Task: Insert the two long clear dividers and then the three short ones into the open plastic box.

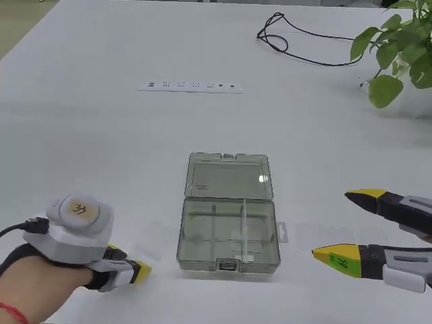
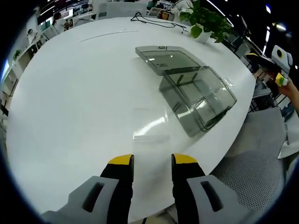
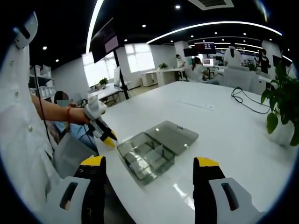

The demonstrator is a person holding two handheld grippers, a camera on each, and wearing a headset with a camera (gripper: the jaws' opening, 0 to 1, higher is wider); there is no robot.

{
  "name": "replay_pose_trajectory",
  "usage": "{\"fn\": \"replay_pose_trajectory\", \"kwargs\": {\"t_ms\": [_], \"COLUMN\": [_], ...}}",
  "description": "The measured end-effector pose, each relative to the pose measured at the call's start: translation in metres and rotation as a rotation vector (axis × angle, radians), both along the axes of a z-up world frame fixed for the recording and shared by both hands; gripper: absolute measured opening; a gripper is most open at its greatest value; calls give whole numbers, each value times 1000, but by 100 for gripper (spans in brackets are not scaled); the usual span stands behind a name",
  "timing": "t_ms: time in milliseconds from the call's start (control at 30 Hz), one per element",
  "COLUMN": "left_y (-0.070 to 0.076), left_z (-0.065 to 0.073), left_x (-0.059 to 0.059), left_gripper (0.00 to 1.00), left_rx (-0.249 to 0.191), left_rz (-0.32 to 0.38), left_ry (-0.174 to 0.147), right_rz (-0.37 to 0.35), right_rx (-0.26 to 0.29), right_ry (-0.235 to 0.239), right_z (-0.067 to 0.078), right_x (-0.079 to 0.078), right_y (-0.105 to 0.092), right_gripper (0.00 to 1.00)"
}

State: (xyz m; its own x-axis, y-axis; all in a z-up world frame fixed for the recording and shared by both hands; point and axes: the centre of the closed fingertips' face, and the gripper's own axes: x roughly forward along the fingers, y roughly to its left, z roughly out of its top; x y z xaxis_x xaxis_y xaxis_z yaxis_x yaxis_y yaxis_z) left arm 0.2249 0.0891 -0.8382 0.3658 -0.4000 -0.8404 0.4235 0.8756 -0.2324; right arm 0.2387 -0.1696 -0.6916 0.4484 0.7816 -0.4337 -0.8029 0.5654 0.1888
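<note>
Sitting near the middle of the broad white table (image 1: 101, 148), the smoky transparent plastic box (image 1: 202, 260) is open, its hinged lid (image 1: 229, 177) laid flat on the far side of the base. Thin clear walls cross inside the base and split it into compartments; how many pieces stand there I cannot tell.

On the bare table left of the box, the left gripper view shows a long clear plastic divider strip (image 2: 152, 137) lying flat, apart from the box and just ahead of that gripper's tips. Faint pale shapes also lie on the table just right of the box in the head view, too washed out to tell what they are.

At the near left, a hand (image 1: 34, 283) holds the left gripper (image 1: 138, 271) low over the table, left of the box and not touching it. Its yellow-tipped jaws are slightly parted with nothing between them. The right gripper (image 1: 331, 225) hangs at the near right, level with the box base and apart from it, its yellow-tipped jaws spread wide and empty, pointing left toward the box.

Far from the box lie a flat white power strip (image 1: 189, 86) and a looped black cable (image 1: 297, 40), with a green leafy plant (image 1: 398, 47) at the far right edge.
</note>
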Motion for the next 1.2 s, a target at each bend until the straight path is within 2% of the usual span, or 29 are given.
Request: {"fn": "replay_pose_trajectory", "kwargs": {"t_ms": [133,333,633,967,1200], "left_y": [-1,-2,-10,-33,-53], "left_z": [7,24,61,108,130], "left_x": [-2,3,13,22,26], "left_gripper": [30,30,30,30,30], "left_rx": [-33,-101,-230,-400,-475], "left_rz": [33,80,140,169,147], "left_ry": [-15,-52,-134,-223,-265], "right_rz": [8,24,37,41,34], "right_rx": [-6,-18,-26,-11,22], "right_ry": [-3,-4,-13,-11,2], "right_z": [2,4,11,24,33], "right_x": [0,0,0,1,4], "right_y": [4,11,21,38,54], "right_gripper": [77,78,80,80,74]}}
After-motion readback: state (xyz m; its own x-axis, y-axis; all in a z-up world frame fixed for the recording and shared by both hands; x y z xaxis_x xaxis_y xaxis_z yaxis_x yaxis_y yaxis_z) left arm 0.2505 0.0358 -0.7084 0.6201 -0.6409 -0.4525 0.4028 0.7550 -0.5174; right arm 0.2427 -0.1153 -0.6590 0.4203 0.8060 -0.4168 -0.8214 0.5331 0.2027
